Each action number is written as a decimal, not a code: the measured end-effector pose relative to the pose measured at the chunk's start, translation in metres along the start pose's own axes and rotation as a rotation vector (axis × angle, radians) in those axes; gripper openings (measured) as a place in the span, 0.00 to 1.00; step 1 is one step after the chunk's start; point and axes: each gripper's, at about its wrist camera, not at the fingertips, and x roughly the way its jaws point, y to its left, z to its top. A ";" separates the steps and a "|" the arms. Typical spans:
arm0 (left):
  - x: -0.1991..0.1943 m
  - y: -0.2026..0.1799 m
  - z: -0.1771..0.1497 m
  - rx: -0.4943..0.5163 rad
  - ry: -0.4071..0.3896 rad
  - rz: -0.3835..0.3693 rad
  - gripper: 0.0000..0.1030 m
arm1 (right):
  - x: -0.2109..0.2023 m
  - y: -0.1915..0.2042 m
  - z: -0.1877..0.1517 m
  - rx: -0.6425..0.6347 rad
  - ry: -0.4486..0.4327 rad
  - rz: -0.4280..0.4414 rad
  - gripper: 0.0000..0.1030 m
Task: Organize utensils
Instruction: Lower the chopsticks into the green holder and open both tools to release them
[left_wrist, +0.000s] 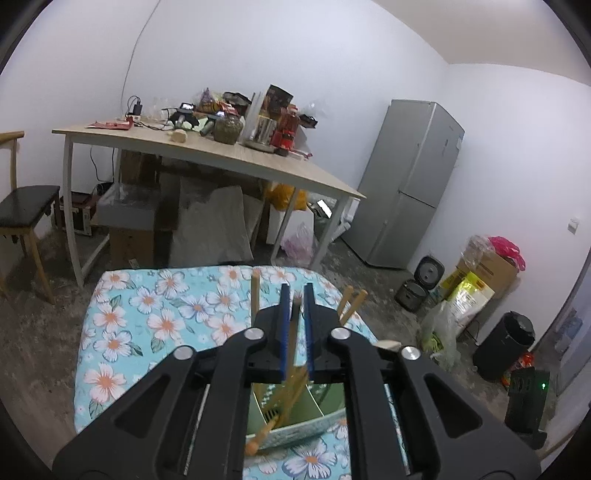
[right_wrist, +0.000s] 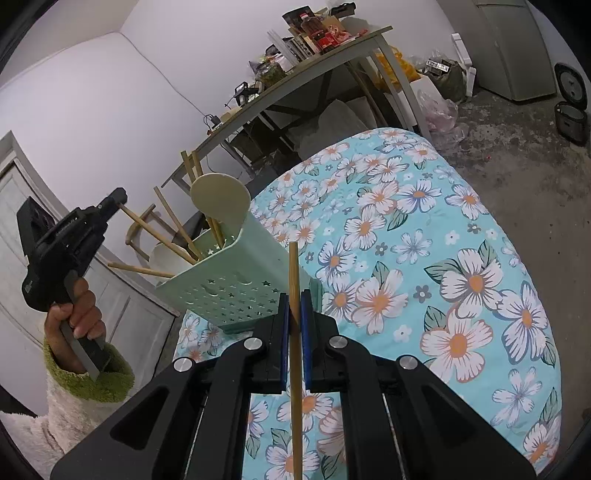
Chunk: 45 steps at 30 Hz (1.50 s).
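Note:
A pale green perforated utensil holder (right_wrist: 236, 284) stands on the floral cloth (right_wrist: 424, 258), holding several wooden chopsticks (right_wrist: 177, 225) and cream spoons (right_wrist: 219, 197). My right gripper (right_wrist: 294, 306) is shut on a single wooden chopstick (right_wrist: 294, 280), held upright just in front of the holder. My left gripper (left_wrist: 295, 295) is above the holder (left_wrist: 291, 417), shut on a chopstick (left_wrist: 293, 332) that slants down into a compartment. It also shows in the right wrist view (right_wrist: 118, 197), at the left, touching a chopstick end.
A wooden table (left_wrist: 207, 155) cluttered with jars and packets stands behind, with boxes under it. A chair (left_wrist: 22, 210) is at the left. A grey fridge (left_wrist: 410, 181), a rice cooker (left_wrist: 421, 284), boxes and a black bin (left_wrist: 506, 343) are at the right.

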 end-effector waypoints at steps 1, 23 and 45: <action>-0.003 0.000 -0.001 0.004 -0.006 0.002 0.22 | 0.000 0.000 0.000 -0.001 -0.001 0.000 0.06; -0.074 0.016 -0.051 0.014 -0.013 0.020 0.48 | -0.055 0.077 0.045 -0.206 -0.187 0.073 0.06; -0.109 0.069 -0.118 -0.014 0.057 0.132 0.56 | -0.008 0.199 0.149 -0.480 -0.448 0.185 0.06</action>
